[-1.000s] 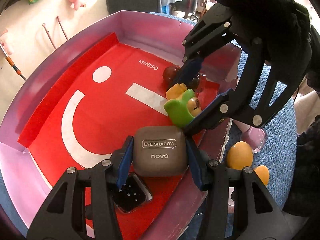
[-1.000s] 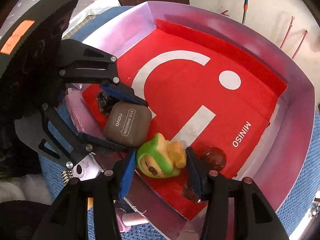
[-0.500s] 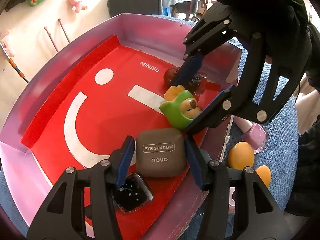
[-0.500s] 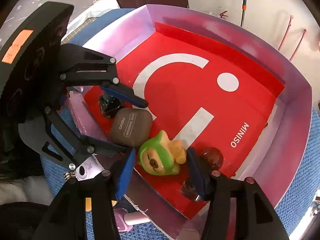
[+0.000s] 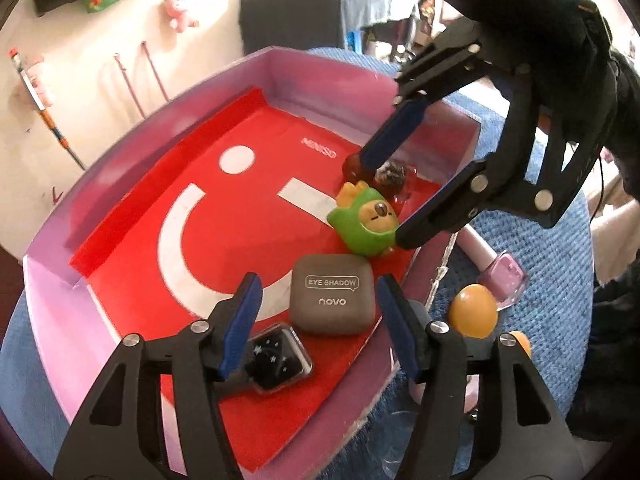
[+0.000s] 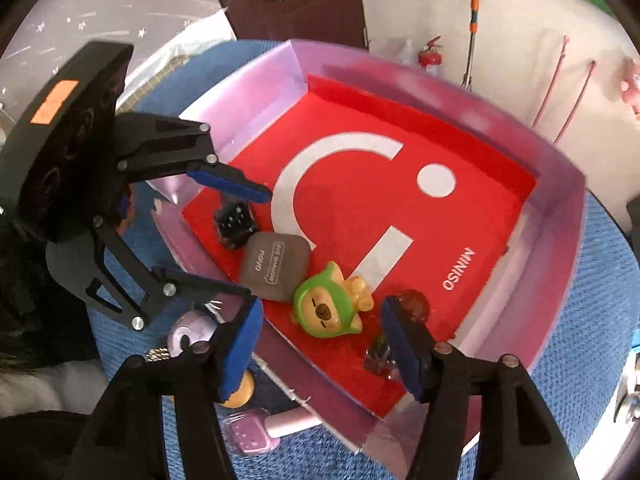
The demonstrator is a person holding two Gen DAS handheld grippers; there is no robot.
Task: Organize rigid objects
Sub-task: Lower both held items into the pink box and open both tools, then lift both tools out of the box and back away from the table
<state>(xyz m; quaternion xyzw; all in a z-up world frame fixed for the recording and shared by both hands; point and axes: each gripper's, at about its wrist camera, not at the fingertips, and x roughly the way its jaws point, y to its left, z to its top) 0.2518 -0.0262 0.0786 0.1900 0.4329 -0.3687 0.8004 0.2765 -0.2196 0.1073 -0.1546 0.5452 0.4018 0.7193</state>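
1. Eyeshadow case (image 5: 332, 300), grey, flat on the red tray (image 5: 132, 216) floor near its front rim, just ahead of the left gripper (image 5: 316, 320), label facing it.
2. Left gripper: spread wide, fingers flanking the case, touching nothing.
3. Green figurine (image 6: 326, 308) lies just beyond the case, between the open fingers of the right gripper (image 6: 320, 340); not pinched.
4. Judgement: both items placed; the next pickups, yellow egg (image 5: 474, 310) and nail polish bottle (image 5: 506, 280), lie outside the tray on the right gripper's side.

A cream wall (image 5: 100, 60) hung with plush toys (image 5: 178, 12); dark-draped table (image 5: 312, 20) behind.
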